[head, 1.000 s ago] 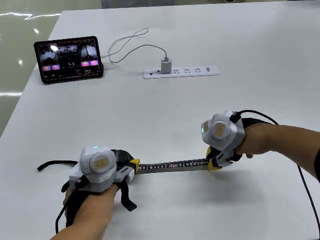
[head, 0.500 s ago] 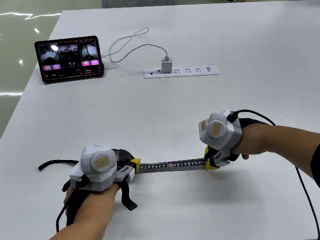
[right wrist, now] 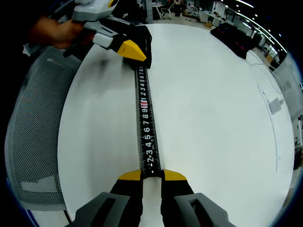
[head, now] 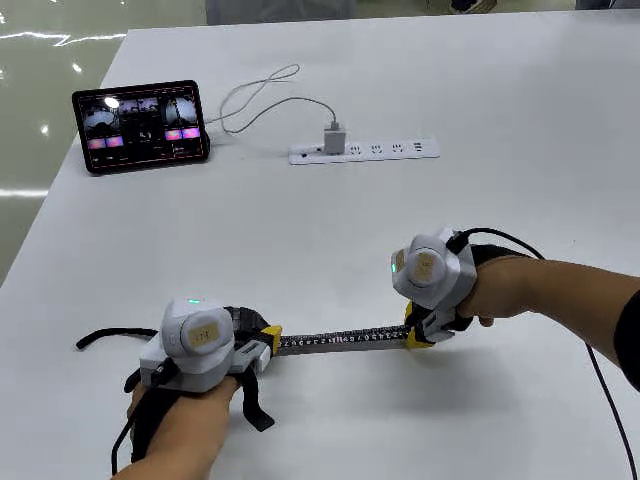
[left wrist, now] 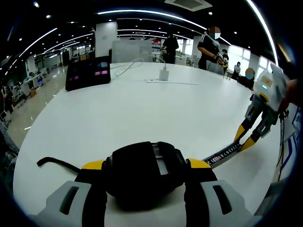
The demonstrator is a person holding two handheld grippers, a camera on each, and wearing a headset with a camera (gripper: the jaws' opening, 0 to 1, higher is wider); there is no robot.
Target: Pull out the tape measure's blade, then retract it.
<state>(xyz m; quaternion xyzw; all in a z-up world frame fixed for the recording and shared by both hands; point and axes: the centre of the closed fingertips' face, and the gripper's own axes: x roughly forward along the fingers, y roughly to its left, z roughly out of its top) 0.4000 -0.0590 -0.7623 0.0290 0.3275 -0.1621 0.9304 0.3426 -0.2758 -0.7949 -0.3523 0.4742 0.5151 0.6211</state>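
Observation:
A black tape measure case point(left wrist: 146, 174) rests on the white table, and my left gripper point(left wrist: 146, 164) is shut on it, the yellow-tipped jaws at either side. In the head view this left gripper point(head: 258, 340) is at the lower left with the case point(head: 245, 322) under it. The numbered blade point(right wrist: 144, 127) runs out flat over the table from the case point(right wrist: 141, 43) to my right gripper point(right wrist: 152, 175), which is shut on the blade's end. The blade point(head: 340, 339) spans the gap to the right gripper point(head: 416, 337) in the head view.
A tablet point(head: 140, 126) with a lit screen stands at the back left. A white power strip point(head: 365, 150) with a charger and cable lies behind the middle. A black strap point(head: 105, 334) trails left of the case. A mesh chair point(right wrist: 38, 127) stands off the table edge.
The right gripper has moved left toward the case with the blade's end, so the blade shows shorter. The left gripper holds the case in place.

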